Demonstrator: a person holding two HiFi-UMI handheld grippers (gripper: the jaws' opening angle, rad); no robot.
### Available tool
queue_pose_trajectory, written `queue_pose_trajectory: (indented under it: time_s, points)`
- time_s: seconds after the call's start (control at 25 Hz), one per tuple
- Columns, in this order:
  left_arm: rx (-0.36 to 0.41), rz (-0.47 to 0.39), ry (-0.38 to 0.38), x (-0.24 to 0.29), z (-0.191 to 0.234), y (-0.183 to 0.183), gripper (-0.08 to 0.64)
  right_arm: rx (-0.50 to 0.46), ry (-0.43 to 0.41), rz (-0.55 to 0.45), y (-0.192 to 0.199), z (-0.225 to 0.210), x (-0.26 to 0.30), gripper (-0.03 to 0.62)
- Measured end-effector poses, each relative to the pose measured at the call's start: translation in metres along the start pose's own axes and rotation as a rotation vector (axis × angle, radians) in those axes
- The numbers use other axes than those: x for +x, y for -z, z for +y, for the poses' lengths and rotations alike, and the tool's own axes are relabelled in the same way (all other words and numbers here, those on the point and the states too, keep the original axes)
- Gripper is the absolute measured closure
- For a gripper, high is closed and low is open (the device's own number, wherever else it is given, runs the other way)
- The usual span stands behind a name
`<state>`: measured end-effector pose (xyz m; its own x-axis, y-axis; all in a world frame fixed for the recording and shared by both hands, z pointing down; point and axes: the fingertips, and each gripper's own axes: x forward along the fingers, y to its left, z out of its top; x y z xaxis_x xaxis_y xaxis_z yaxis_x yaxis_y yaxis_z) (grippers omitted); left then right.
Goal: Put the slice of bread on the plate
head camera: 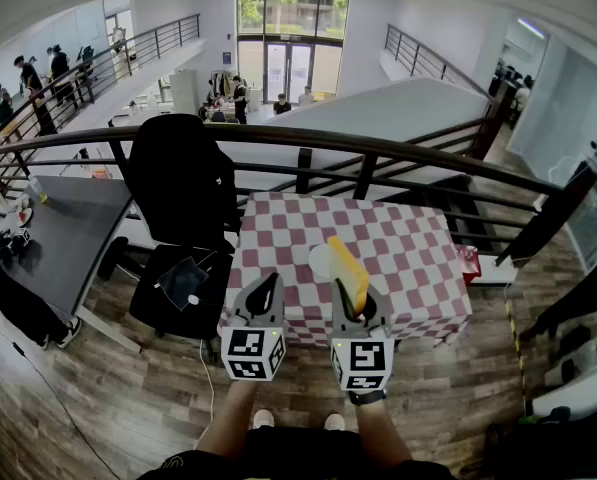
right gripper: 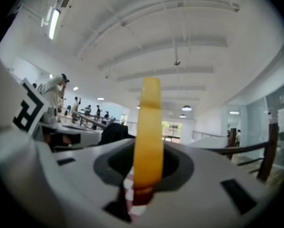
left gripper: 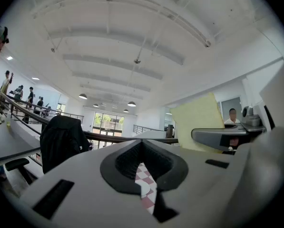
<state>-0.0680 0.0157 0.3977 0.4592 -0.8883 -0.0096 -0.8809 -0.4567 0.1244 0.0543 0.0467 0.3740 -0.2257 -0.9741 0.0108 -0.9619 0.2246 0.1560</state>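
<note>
A yellow slice of bread (head camera: 347,271) stands on edge in my right gripper (head camera: 354,306), whose jaws are shut on its lower end. In the right gripper view the slice (right gripper: 149,132) rises edge-on from between the jaws of that gripper (right gripper: 144,177). It hangs over the near part of a table (head camera: 408,258) with a red-and-white checked cloth. A white plate (head camera: 320,261) lies on the cloth, partly hidden behind the slice. My left gripper (head camera: 267,286) hovers just to the left, shut and holding nothing. The left gripper view shows the slice (left gripper: 199,122) at its right.
A black office chair (head camera: 183,208) with a dark jacket stands at the table's left side. A dark metal railing (head camera: 378,148) runs behind the table. A grey desk (head camera: 48,238) is further left. A red object (head camera: 469,264) sits by the table's right edge.
</note>
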Motion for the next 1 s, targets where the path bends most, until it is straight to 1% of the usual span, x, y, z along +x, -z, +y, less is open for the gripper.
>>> queue_pose_trajectory:
  time_s: [0.16, 0.4, 0.64, 0.84, 1.0]
  points:
    - [0.007, 0.004, 0.005, -0.006, 0.019, 0.001, 0.54, 0.012, 0.001, 0.001, 0.001, 0.02, 0.009, 0.485]
    - [0.005, 0.013, 0.005, -0.023, 0.052, 0.006, 0.54, 0.027, -0.001, 0.026, 0.013, 0.058, 0.02, 0.486]
    - [-0.037, 0.016, 0.005, -0.04, 0.079, 0.013, 0.54, 0.009, -0.018, 0.062, 0.021, 0.092, 0.023, 0.485]
    - [-0.099, 0.023, 0.001, -0.043, 0.091, 0.023, 0.54, -0.005, -0.019, 0.105, 0.028, 0.101, 0.023, 0.485]
    - [-0.104, 0.016, 0.0, -0.036, 0.094, 0.022, 0.54, 0.002, -0.03, 0.112, 0.03, 0.099, 0.034, 0.485]
